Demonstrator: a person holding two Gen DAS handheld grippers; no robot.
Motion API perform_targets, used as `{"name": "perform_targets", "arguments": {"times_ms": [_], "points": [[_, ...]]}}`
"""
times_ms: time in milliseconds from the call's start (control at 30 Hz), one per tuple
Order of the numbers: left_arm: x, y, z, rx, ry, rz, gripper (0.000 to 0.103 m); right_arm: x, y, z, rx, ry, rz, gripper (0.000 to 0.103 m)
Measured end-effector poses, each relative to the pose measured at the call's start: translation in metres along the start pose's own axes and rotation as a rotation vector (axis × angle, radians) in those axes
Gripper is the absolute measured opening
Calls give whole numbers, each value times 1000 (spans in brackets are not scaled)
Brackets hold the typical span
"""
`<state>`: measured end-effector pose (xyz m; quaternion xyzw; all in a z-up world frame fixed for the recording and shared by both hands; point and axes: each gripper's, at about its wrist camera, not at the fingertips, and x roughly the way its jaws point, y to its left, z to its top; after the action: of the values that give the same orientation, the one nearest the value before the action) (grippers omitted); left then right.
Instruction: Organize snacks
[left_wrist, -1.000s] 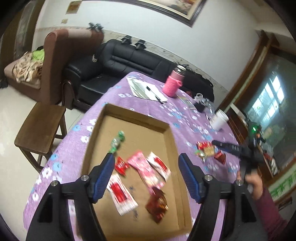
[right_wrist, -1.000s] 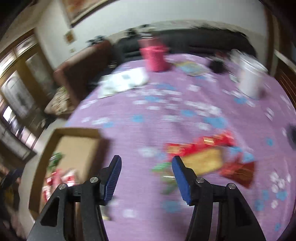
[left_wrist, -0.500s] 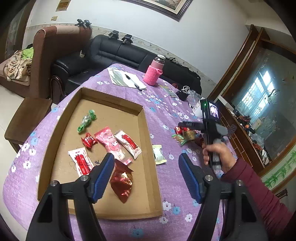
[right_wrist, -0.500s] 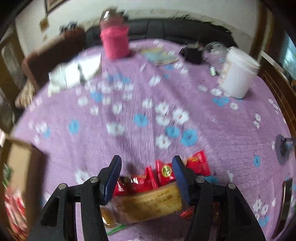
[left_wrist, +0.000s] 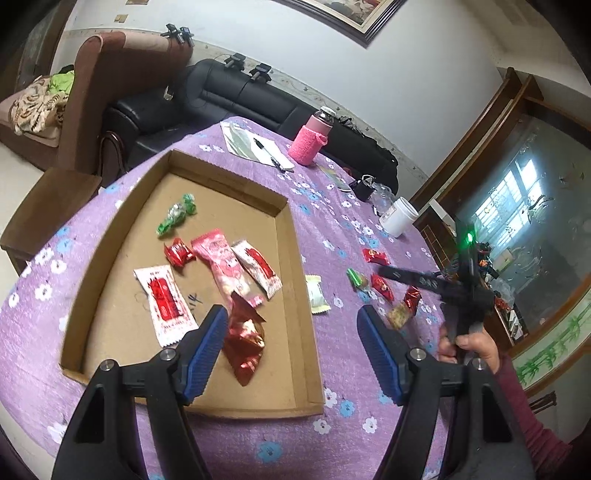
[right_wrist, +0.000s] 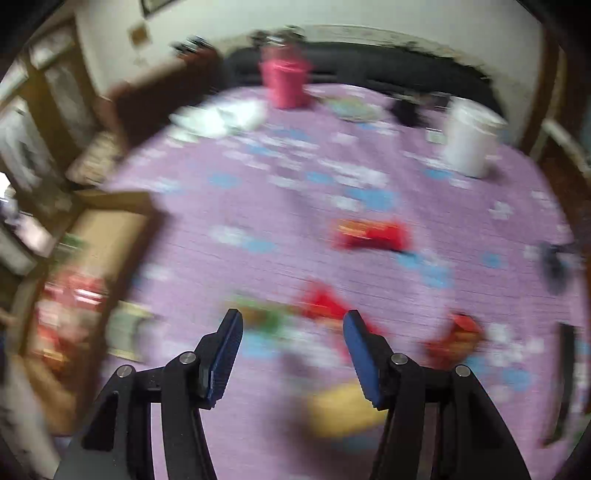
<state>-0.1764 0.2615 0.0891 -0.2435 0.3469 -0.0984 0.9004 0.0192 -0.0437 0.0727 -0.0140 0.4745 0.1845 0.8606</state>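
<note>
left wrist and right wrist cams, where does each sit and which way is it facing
Left wrist: on the open left gripper, above the cardboard tray of snacks; the right hand shows.
Right wrist: on the open right gripper, blurred, over loose snacks on the purple tablecloth.
Shared: pink-sleeved bottle, white cup.

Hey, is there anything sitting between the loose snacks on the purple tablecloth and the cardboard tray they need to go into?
Only one thing: a pale wrapped snack lies on the cloth just outside the cardboard tray, between its right wall and the loose red candies. The low tray wall itself must be cleared. Both claws, left claw and right claw, are open and empty.
</note>
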Motion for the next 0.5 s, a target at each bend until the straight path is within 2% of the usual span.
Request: {"name": "perform_targets", "arguments": {"times_ms": [33, 100, 200, 300, 333, 400, 500], "points": [[-1, -1, -1, 0, -2, 1, 72, 4, 16, 4, -10, 5, 65, 61], [-5, -2, -4, -5, -8, -1, 72, 16, 48, 9, -42, 25, 125, 61], [-10, -1, -7, -22, -15, -6, 72, 42, 93, 7, -107, 51, 129, 58], [-10, 1, -9, -31, -10, -10, 72, 62, 119, -7, -157, 102, 112, 47], [-10, 1, -10, -31, -8, -14, 72, 64, 122, -12, -175, 113, 95, 36], [-9, 0, -11, -24, -2, -22, 72, 58, 122, -22, -207, 93, 51, 34], [-5, -4, -14, -4, 10, -41, 72, 38, 95, -43, -175, 103, 1, 33]]}}
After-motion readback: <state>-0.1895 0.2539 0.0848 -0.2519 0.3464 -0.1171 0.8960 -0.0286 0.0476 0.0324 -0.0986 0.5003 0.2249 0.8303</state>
